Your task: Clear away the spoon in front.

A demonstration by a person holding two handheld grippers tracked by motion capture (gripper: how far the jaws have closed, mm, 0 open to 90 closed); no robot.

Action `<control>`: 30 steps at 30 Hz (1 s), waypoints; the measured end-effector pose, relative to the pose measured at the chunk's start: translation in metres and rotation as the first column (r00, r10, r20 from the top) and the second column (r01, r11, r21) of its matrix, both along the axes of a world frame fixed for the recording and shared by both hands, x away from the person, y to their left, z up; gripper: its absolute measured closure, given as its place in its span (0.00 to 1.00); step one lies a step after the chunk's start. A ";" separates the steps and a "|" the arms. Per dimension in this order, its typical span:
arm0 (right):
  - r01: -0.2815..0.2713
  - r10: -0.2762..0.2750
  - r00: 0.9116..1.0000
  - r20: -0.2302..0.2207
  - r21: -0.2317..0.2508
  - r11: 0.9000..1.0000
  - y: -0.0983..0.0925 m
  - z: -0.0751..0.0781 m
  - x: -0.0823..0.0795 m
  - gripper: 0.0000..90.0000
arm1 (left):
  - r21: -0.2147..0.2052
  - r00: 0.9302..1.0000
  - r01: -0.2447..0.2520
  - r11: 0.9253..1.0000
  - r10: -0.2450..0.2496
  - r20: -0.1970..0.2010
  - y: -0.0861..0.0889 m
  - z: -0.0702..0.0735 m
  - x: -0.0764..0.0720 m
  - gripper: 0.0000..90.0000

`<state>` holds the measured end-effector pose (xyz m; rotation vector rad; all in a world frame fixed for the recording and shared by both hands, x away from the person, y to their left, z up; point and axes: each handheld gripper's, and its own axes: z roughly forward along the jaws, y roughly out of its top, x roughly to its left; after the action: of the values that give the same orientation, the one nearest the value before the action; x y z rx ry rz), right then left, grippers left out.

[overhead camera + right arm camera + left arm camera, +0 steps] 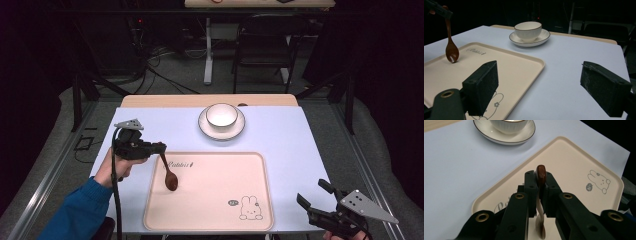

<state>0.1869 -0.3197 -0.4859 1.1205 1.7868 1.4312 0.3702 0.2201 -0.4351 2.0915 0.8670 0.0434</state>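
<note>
Here, from my remote seat, I see the left gripper (pixel 159 148) clamped on the handle of a dark brown wooden spoon (pixel 169 175), its 2 jaws closed tight on the stem near the top end. The spoon hangs bowl-down over the left part of a cream tray (pixel 210 220), the bowl at or just above the tray floor; I cannot tell whether it touches. In the left gripper view the spoon (pixel 541 176) stands up between the black jaws, its rounded handle end poking past them, with the tray (pixel 574 155) beneath. A hand (pixel 117 167) in a blue sleeve (pixel 80 207) holds this gripper at the tray's left edge. The right gripper (pixel 314 198) sits at the table's near right corner, off the tray, its 2 jaws spread wide and holding nothing; in the right gripper view the pads (pixel 482 86) stand far apart over the pale blue table (pixel 574 62). Beyond the tray, near the table's far edge, a white bowl (pixel 221 115) rests on a white saucer (pixel 205 129) with a dark rim. A printed rabbit (pixel 249 208) marks the tray's near right corner.
</note>
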 end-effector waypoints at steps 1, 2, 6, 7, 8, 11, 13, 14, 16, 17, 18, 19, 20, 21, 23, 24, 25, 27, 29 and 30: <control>0.001 -0.001 1.000 0.000 0.001 1.000 0.000 0.000 0.000 0.16 | -0.005 1.000 0.005 1.000 -0.005 -0.011 0.000 -0.001 0.000 0.93; 0.001 -0.001 1.000 0.001 0.001 1.000 0.000 0.000 0.000 0.16 | -0.008 1.000 0.006 1.000 -0.006 -0.013 0.001 -0.002 0.000 0.93; 0.000 0.000 1.000 -0.001 -0.002 1.000 0.000 0.000 0.000 0.16 | -0.026 1.000 -0.002 1.000 0.002 -0.031 0.005 -0.007 0.002 0.93; 0.000 0.000 1.000 -0.001 -0.001 1.000 0.000 0.000 0.000 0.16 | -0.033 0.999 -0.006 0.999 0.004 -0.037 0.006 -0.009 0.003 0.93; 0.001 -0.001 1.000 -0.003 0.000 1.000 0.000 0.000 0.000 0.16 | -0.032 0.999 -0.018 0.999 0.016 -0.036 0.008 -0.011 0.005 0.93; 0.001 -0.001 1.000 0.000 -0.003 1.000 0.000 0.000 0.000 0.16 | -0.047 0.998 -0.048 0.998 0.046 -0.046 0.011 -0.017 0.009 0.92; 0.000 0.000 1.000 0.001 -0.002 1.000 0.000 0.000 0.000 0.16 | -0.057 0.997 -0.057 0.997 0.054 -0.058 0.012 -0.023 0.012 0.91; 0.001 -0.001 1.000 -0.001 -0.003 1.000 0.000 0.000 0.000 0.16 | -0.052 0.996 -0.065 0.997 0.062 -0.063 0.012 -0.025 0.013 0.90; 0.000 0.000 1.000 -0.007 -0.006 1.000 0.001 0.000 0.001 0.16 | -0.050 0.995 -0.073 0.996 0.070 -0.069 0.013 -0.028 0.017 0.89; 0.000 0.000 1.000 -0.006 -0.006 1.000 0.001 0.000 0.001 0.16 | -0.052 0.994 -0.081 0.995 0.077 -0.071 0.013 -0.030 0.018 0.89; -0.001 0.001 1.000 -0.005 -0.005 1.000 0.001 0.000 0.001 0.16 | -0.054 0.994 -0.084 0.995 0.080 -0.072 0.014 -0.032 0.019 0.89; -0.001 0.001 1.000 -0.006 -0.005 1.000 0.001 0.000 0.001 0.16 | -0.056 0.993 -0.092 0.994 0.088 -0.074 0.014 -0.033 0.020 0.88; 0.000 0.000 1.000 -0.005 -0.003 1.000 0.001 0.000 0.001 0.16 | -0.055 0.993 -0.093 0.994 0.089 -0.077 0.014 -0.035 0.022 0.88; 0.001 -0.001 1.000 -0.005 -0.002 1.000 0.001 0.000 0.001 0.16 | -0.057 0.993 -0.096 0.994 0.092 -0.076 0.013 -0.036 0.023 0.88; 0.000 0.000 1.000 -0.005 -0.004 1.000 0.001 0.000 0.000 0.16 | -0.058 0.991 -0.111 0.992 0.106 -0.082 0.013 -0.039 0.024 0.88; -0.001 0.001 1.000 -0.005 -0.005 1.000 0.001 0.000 0.000 0.16 | -0.062 0.991 -0.113 0.992 0.107 -0.086 0.012 -0.041 0.025 0.87; 0.000 0.000 1.000 -0.005 -0.003 1.000 0.001 0.000 0.000 0.16 | -0.063 0.990 -0.117 0.991 0.111 -0.092 0.012 -0.043 0.027 0.87; 0.001 -0.001 1.000 -0.003 -0.002 1.000 0.000 0.000 0.001 0.16 | -0.054 0.989 -0.120 0.991 0.114 -0.099 0.010 -0.048 0.030 0.86; 0.001 -0.001 1.000 -0.007 -0.004 1.000 0.001 0.000 0.001 0.16 | -0.045 0.988 -0.119 0.992 0.113 -0.107 0.008 -0.051 0.032 0.86; 0.000 0.000 1.000 -0.005 -0.004 1.000 0.001 0.000 0.000 0.16 | -0.035 0.987 -0.120 0.992 0.116 -0.107 0.007 -0.052 0.033 0.85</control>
<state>0.1872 -0.3188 -0.4857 1.1232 1.7923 1.4253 0.4033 0.2267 -0.4875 2.0165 1.0463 -0.0221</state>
